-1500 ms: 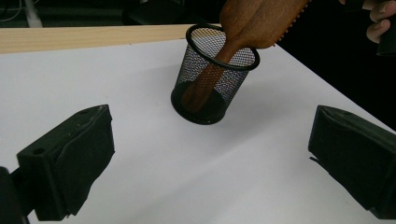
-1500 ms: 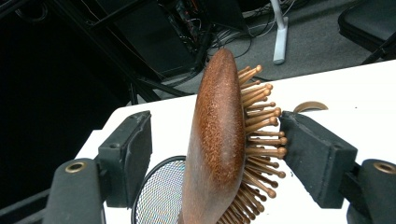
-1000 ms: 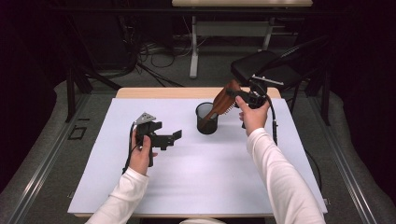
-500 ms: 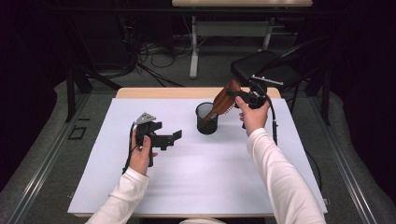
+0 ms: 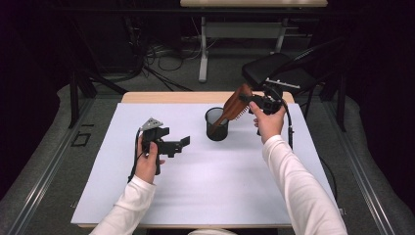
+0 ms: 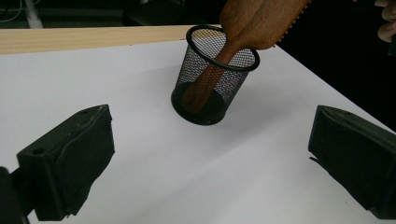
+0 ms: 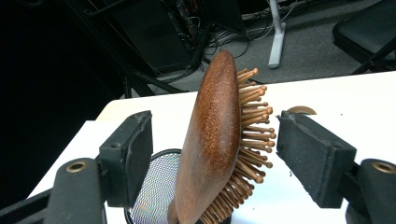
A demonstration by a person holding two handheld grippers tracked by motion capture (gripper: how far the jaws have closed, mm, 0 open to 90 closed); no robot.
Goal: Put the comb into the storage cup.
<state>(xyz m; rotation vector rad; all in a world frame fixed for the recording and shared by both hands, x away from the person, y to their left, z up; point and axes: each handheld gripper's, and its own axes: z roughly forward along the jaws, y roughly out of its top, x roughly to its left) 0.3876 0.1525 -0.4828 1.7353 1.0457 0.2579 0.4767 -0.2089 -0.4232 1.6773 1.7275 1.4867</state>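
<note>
Wooden hairbrush: dark brown, oval paddle head, wooden pins on one face, pins turned toward the right-hand jaw in the right gripper view. Handle down inside black mesh cup, reaching the cup floor; head leaning out over the rim, tilted toward the person's right. Cup upright on white table cover, near the far middle, a strip of bare wood tabletop beyond.

Right gripper: jaws parted either side of the brush head, a gap visible on both sides, nothing clamped. Raised beside the cup in the high view.

Left gripper: jaws spread wide, empty, held above the cover well apart from the cup, pointed toward it.

Step, as judged: brush lodged in the cup, release seemingly made or grip not yet taken; cannot tell which. Next move likely calls for either backing the right jaws clear without nudging the leaning head, or closing on it squarely.

Risk: light cup, top-heavy load, tipping possible.
</note>
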